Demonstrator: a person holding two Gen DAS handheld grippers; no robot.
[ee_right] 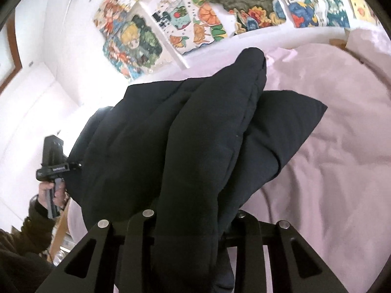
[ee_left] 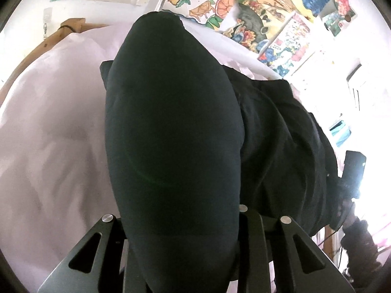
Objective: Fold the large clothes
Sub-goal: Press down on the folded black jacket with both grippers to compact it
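Looking along the left tongs, a thick fold of the large black padded garment fills the gap between the fingers, so these tongs are clamped on the cloth; the held part rises toward the far side in a rounded hump, while the rest sags away to the right over the pale pink bedsheet. Bare sheet shows to the left and near, with a brown wooden bed frame and bright painted pictures on the far wall. From the right wrist view, the right tongs likewise pinch a bunch of the same black garment, whose quilted layers heap up ahead and drape down to the sheet at the right. At the far left a person's hand holds the other grey tool beside the garment's edge. By my judgement the folding is barely begun: both tongs have a hold and the garment hangs lifted and crumpled, with no neat fold visible; spreading, folding over and laying it flat on the bed remain.
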